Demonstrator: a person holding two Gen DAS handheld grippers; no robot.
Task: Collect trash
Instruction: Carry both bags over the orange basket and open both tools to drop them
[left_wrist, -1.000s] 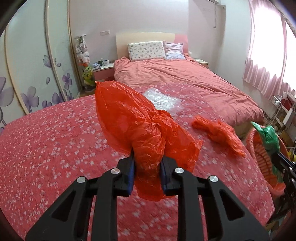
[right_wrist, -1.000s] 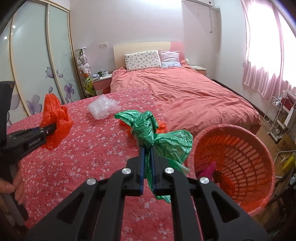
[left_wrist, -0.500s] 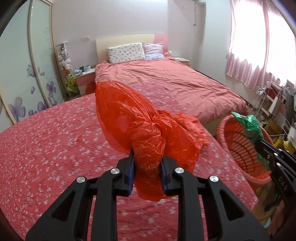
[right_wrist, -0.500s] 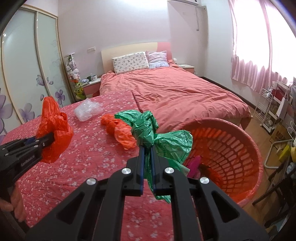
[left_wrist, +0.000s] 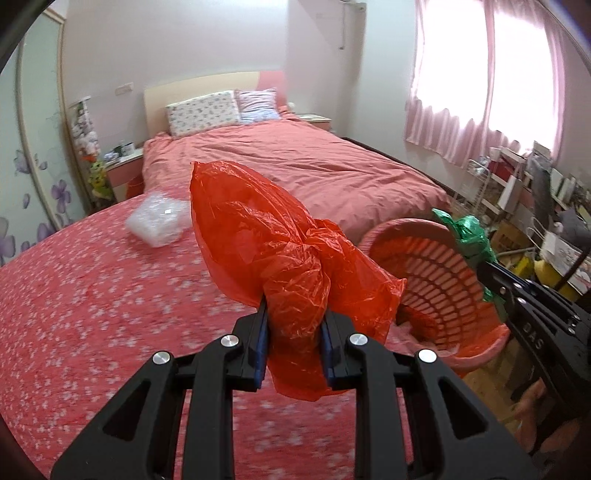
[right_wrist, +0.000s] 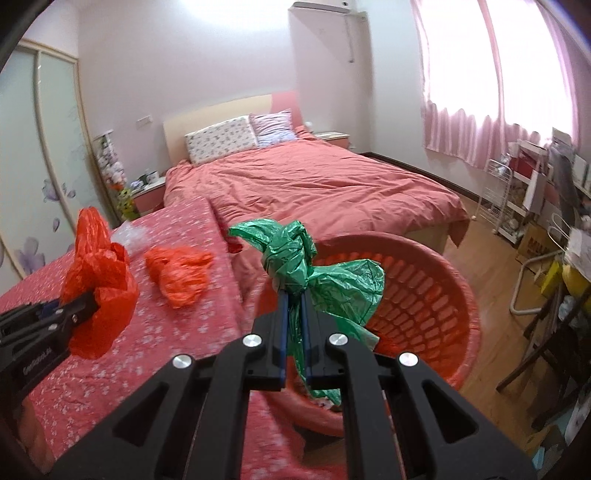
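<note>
My left gripper (left_wrist: 293, 317) is shut on a crumpled red plastic bag (left_wrist: 273, 251) and holds it above the flowered red bedspread, left of the basket. It also shows in the right wrist view (right_wrist: 98, 291). My right gripper (right_wrist: 293, 295) is shut on a knotted green plastic bag (right_wrist: 314, 266) and holds it over the near rim of the pink laundry basket (right_wrist: 436, 291). The green bag (left_wrist: 469, 236) and basket (left_wrist: 432, 273) show at the right in the left wrist view. An orange bag (right_wrist: 181, 273) and a clear plastic wad (left_wrist: 159, 221) lie on the bedspread.
The flowered bedspread (left_wrist: 92, 295) ends beside the basket. A pink bed (right_wrist: 314, 184) with pillows lies behind. A wire rack and cluttered shelves (right_wrist: 524, 192) stand at the right by the curtained window. Wooden floor (right_wrist: 491, 243) runs beyond the basket.
Both grippers have swung to the right toward the basket with their bags. The green bag is now over the basket's near rim; the red bag is closer to it.
</note>
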